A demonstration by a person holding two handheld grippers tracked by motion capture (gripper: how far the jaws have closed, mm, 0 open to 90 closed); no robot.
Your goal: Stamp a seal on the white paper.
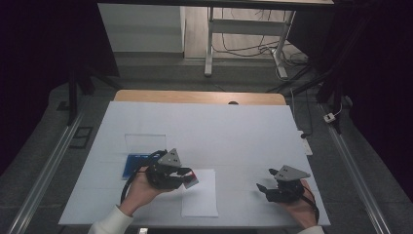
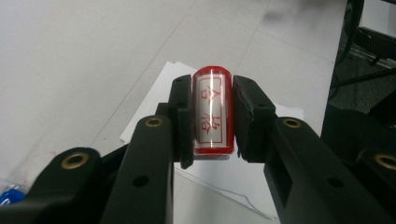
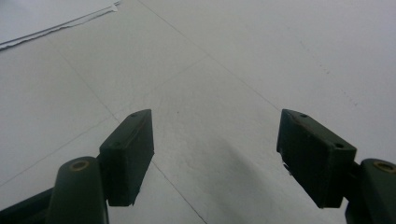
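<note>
Black fingers (image 2: 180,126) of my left gripper (image 1: 171,174) stand closest to the lens in the left gripper view, and they are clamped on a red stamp (image 2: 213,112), one pad pressing each side of its body. Its face points back at the lens: a pale panel with red characters inside a red frame. Beyond and below those fingers lies a white sheet of paper (image 2: 154,88) on the white surface (image 2: 70,56), its near corner reaching under the stamp as this camera sees it. At the bottom left edge, behind the fingers, I catch a sliver of something blue (image 2: 8,195).

From the high view, my left hand (image 1: 141,187) holds that gripper just over the upper left corner of the paper (image 1: 200,195), with the stamp (image 1: 192,178) poking out toward the sheet. A blue pad in a clear case (image 1: 138,160) sits just behind the left gripper, its lid raised.

My right gripper (image 1: 265,189) rests well apart to the other side of the paper, low over the surface. In the right gripper view its fingers (image 3: 128,154) stand wide apart with nothing between them, just bare white surface ahead and a paper edge (image 3: 56,25) far off at the upper left.
</note>
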